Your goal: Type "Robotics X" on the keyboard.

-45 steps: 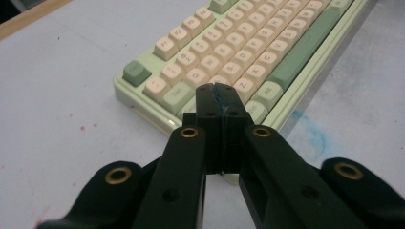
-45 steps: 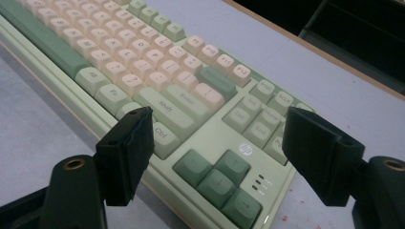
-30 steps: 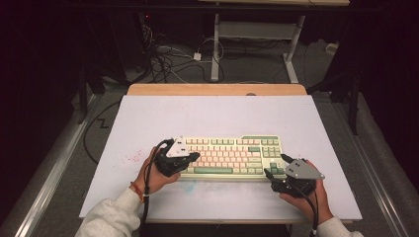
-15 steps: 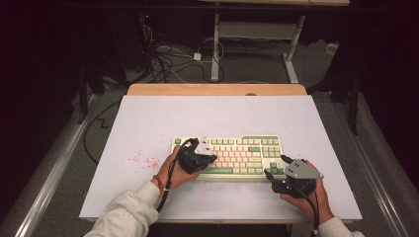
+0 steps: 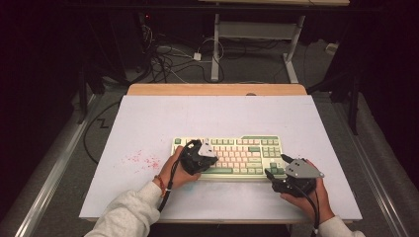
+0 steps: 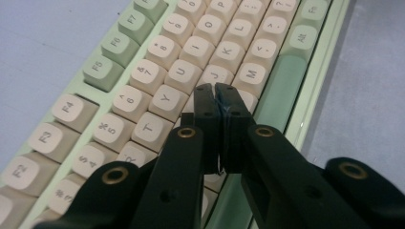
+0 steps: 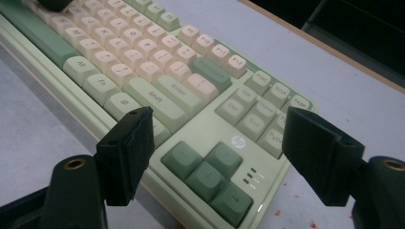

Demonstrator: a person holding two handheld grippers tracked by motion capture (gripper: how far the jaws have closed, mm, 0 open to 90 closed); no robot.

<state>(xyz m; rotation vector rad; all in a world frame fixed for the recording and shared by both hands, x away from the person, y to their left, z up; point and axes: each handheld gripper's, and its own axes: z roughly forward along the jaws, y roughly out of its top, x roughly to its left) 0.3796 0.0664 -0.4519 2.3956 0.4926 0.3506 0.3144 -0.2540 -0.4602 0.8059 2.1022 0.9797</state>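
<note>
Since a second earlier, the left gripper (image 5: 198,157) had slid from the keyboard's (image 5: 247,148) left end inward over its letter keys; the right gripper (image 5: 276,174) had kept its place. One keyboard lay on the table (image 5: 148,118) toward six o'clock. Two grippers worked it: the left's jaws were pressed together, empty, tips down among the middle letter keys; the right's stood wide, straddling the arrow keys (image 7: 205,176) at the four o'clock corner, gripping nothing.

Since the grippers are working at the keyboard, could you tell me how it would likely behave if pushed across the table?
The keyboard looks like a rigid, flat slab, so it should slide rather than tip or roll. A push at one end, near the open right gripper, may swing it around. The smooth table offers little grip.
</note>
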